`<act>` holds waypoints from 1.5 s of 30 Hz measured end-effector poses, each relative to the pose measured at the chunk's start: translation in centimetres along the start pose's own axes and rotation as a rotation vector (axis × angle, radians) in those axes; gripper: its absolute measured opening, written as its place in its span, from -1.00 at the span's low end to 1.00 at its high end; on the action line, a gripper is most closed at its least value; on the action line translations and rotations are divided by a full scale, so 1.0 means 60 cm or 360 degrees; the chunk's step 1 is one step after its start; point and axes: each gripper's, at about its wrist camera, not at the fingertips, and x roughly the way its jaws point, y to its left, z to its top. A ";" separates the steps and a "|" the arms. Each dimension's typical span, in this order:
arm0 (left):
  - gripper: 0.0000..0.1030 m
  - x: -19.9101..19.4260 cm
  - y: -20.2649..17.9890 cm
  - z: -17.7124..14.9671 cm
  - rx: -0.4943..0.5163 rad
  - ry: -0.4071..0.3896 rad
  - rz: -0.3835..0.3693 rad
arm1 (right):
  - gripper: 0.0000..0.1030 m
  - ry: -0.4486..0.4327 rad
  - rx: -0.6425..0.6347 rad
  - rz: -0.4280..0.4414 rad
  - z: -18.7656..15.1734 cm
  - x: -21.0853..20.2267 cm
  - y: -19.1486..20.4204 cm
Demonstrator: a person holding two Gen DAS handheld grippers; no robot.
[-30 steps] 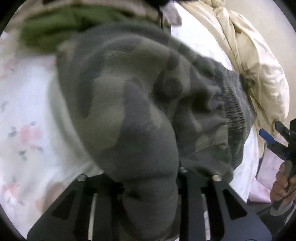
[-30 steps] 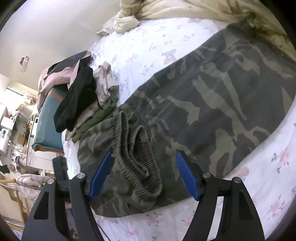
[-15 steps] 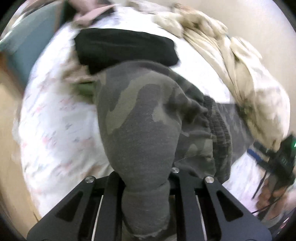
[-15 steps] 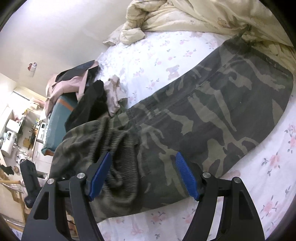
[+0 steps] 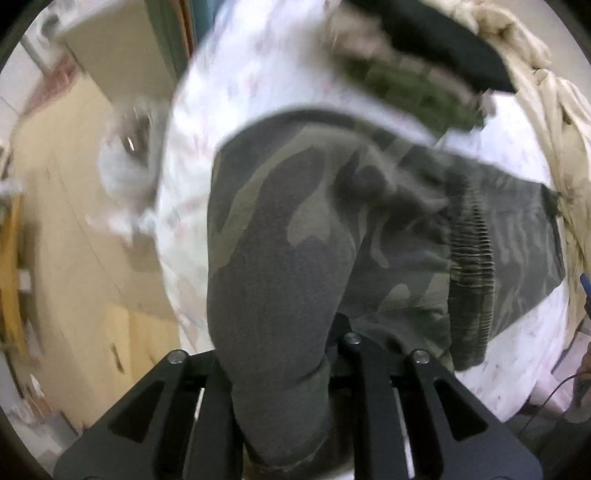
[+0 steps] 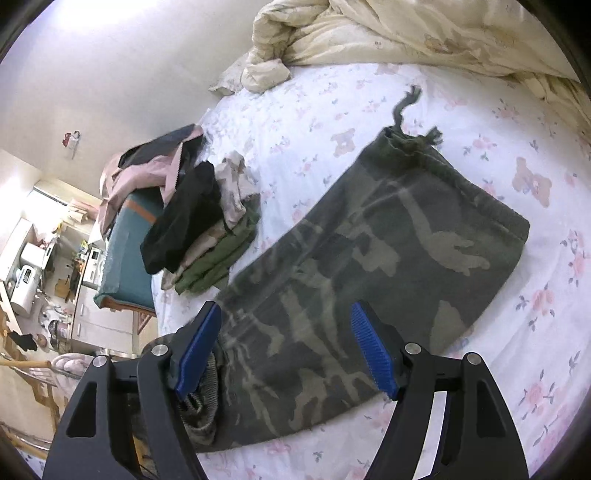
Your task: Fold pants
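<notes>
Bed [image 6: 424, 92] with white floral sheet, in a bedroom with pale walls.

Nearest, left view: left hand-held gripper [image 5: 280, 373], black fingers clamped on a thick bunch of the camouflage pants [image 5: 295, 258]; fabric lifted toward the lens and draped over the fingers, ribbed cuff [image 5: 471, 258] hanging at right. This view is motion-blurred.

Nearest, right view: right hand-held gripper [image 6: 286, 347], blue-padded fingers spread wide, nothing between the pads; it hangs over the near end of the pants [image 6: 369, 258].

Middle: pants lie flat along the sheet, waistband with drawstring [image 6: 404, 105] at the far end.

Left of the pants: stack of folded clothes [image 6: 203, 236], black item on top, green beneath, near the bed edge.

Farthest: cream duvet [image 6: 406, 33], crumpled against the wall.
</notes>
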 end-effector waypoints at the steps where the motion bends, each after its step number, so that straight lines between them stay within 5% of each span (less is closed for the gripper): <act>1: -0.59 0.018 0.002 -0.003 0.0008 0.0035 0.0033 | 0.46 0.0010 0.0002 -0.0016 -0.001 0.005 -0.001; 6: 0.38 0.012 0.014 -0.015 0.0077 -0.0017 0.0276 | 0.46 0.0046 0.0042 -0.0030 -0.003 0.028 -0.003; 13: 0.40 -0.089 0.011 0.009 0.0074 -0.0416 0.0310 | 0.46 0.0063 0.0006 -0.0016 -0.002 0.047 0.022; 15: 0.29 -0.070 -0.001 0.028 0.0094 -0.0406 0.0402 | 0.46 0.0076 0.0000 -0.0015 -0.004 0.054 0.027; 19: 0.27 0.019 -0.013 0.054 0.0074 -0.0196 0.0265 | 0.46 0.0089 -0.0003 -0.0009 -0.008 0.059 0.031; 22: 0.35 0.092 -0.046 0.029 0.0247 -0.0203 0.0502 | 0.46 0.0086 -0.0033 -0.0018 -0.008 0.056 0.035; 25: 0.39 0.100 -0.060 0.014 0.0208 -0.0285 0.0613 | 0.46 0.0081 -0.0053 -0.0035 -0.005 0.055 0.034; 28: 0.38 0.075 -0.057 0.017 0.0185 -0.0265 0.0550 | 0.46 0.0086 -0.0039 -0.0036 -0.001 0.056 0.029; 32: 0.40 -0.007 -0.079 -0.005 0.0166 -0.0362 0.0223 | 0.46 0.0093 -0.0009 0.0013 0.003 0.055 0.029; 35: 0.41 -0.006 -0.144 -0.033 0.0297 -0.0309 0.0068 | 0.46 0.0081 -0.0029 0.0014 0.003 0.051 0.036; 41: 0.52 0.093 -0.184 -0.036 0.0288 -0.0168 0.0094 | 0.46 0.0016 -0.0043 -0.0014 0.010 0.024 0.030; 45: 0.47 0.073 -0.190 -0.030 0.0258 -0.0144 0.0107 | 0.47 -0.0149 -0.0018 -0.0148 0.032 -0.029 -0.025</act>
